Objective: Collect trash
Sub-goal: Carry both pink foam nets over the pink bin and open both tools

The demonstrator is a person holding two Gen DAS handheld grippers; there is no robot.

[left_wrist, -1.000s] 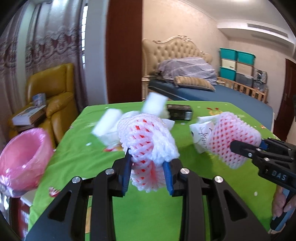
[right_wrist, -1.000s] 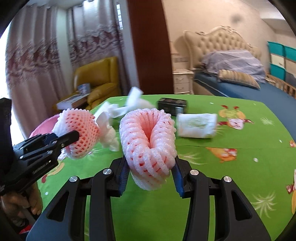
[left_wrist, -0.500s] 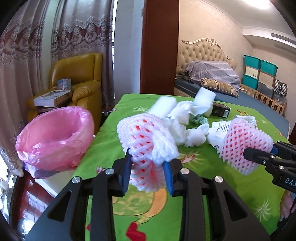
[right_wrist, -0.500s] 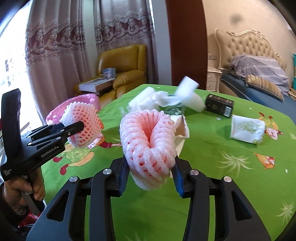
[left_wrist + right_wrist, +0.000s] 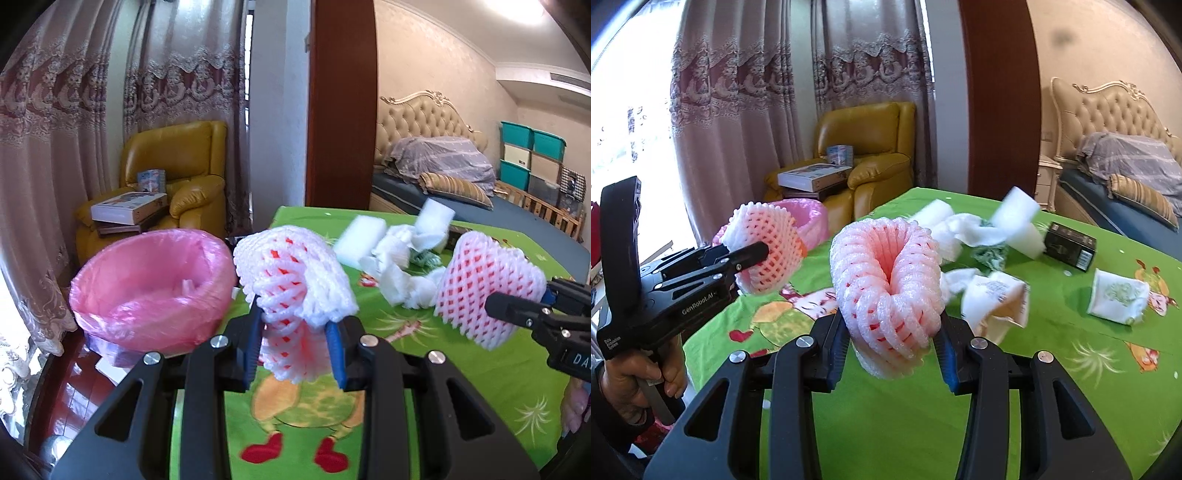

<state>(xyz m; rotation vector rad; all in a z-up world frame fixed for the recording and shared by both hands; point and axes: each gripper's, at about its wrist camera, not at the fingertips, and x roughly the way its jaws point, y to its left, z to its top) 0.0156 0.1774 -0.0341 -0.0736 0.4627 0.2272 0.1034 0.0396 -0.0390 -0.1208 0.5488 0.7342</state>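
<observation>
Both foam fruit nets have been carried across the green tablecloth point(image 5: 480, 369) toward the pink-lined bin point(image 5: 155, 288), which has come much nearer in the left wrist view than it was a second ago. One foam net point(image 5: 295, 291) is pinched between the jaws of the left gripper point(image 5: 295, 354), just beside the bin's rim but not yet over its mouth. A second foam net point(image 5: 886, 280) is squeezed in the same way by the right gripper point(image 5: 890, 354), farther from the bin and above the cloth. Beyond the bin, on the table, loose trash is left: white foam blocks and crumpled paper point(image 5: 399, 258), a folded wrapper point(image 5: 1119, 295) and a small black box point(image 5: 1069, 247). Two risks are judged likely. If the left net is released before the bin's mouth is reached, it could be dropped onto the floor between table and bin. Because the nets are light and springy, one might also cling to a pad or bounce off the liner's rim.
</observation>
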